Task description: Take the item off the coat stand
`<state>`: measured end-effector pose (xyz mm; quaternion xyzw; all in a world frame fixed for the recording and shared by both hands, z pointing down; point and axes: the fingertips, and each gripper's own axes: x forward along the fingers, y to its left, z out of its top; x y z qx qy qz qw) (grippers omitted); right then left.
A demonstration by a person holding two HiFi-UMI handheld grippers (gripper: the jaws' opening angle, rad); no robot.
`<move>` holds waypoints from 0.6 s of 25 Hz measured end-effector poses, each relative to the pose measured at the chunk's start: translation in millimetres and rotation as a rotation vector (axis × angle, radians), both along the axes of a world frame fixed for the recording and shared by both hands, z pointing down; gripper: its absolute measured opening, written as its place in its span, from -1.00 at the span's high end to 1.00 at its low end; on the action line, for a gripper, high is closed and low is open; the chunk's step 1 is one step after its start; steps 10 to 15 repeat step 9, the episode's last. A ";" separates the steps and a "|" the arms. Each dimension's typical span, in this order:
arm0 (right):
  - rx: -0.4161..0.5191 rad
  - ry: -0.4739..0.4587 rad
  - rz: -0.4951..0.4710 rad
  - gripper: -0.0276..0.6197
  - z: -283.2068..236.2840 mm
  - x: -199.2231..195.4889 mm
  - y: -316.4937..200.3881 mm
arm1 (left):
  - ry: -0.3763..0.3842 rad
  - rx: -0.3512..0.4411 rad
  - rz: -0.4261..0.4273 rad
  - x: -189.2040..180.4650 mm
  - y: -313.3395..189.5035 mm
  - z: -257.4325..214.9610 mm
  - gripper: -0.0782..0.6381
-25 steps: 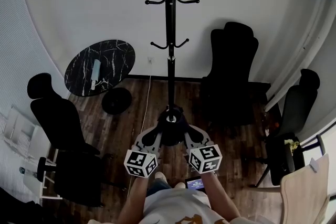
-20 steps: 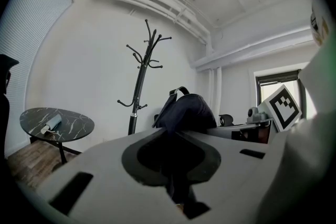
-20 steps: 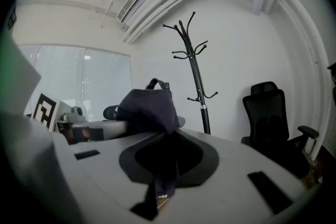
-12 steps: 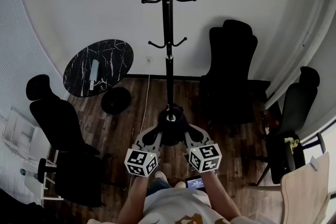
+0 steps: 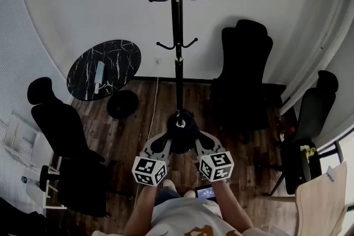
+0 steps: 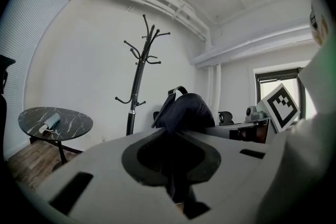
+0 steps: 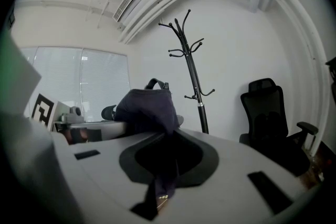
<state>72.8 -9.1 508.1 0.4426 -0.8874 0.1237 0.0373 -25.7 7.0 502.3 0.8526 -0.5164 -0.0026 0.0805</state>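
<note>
Seen from the head camera, a dark fabric item (image 5: 181,136) with a strap loop hangs between two grippers. The left gripper (image 5: 159,145) is at its seven o'clock and the right gripper (image 5: 202,144) at its five o'clock. Both pairs of jaws are clamped on its cloth. The black coat stand (image 5: 177,36) rises at twelve o'clock, well apart from the item.

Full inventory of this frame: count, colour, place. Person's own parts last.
coat stand: 1, black, centre by the wall, hooks bare
fabric item: 1, dark, with strap, pinched between both grippers
round table: 1, black marbled, left
pale object: 1, lying on the round table
office chairs: 3, black, centre-right, left, far right
left gripper: 1, grey, shut on the fabric item
right gripper: 1, grey, shut on the fabric item
</note>
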 end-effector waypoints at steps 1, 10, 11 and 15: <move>-0.001 -0.001 0.000 0.82 0.3 0.3 -0.5 | -0.001 -0.001 0.000 0.4 -0.4 0.1 0.69; -0.002 -0.009 0.003 0.82 0.7 8.2 -1.1 | -0.001 -0.004 0.001 8.4 -0.7 1.5 0.69; -0.002 -0.009 0.003 0.82 0.7 8.2 -1.1 | -0.001 -0.004 0.001 8.4 -0.7 1.5 0.69; -0.002 -0.009 0.003 0.82 0.7 8.2 -1.1 | -0.001 -0.004 0.001 8.4 -0.7 1.5 0.69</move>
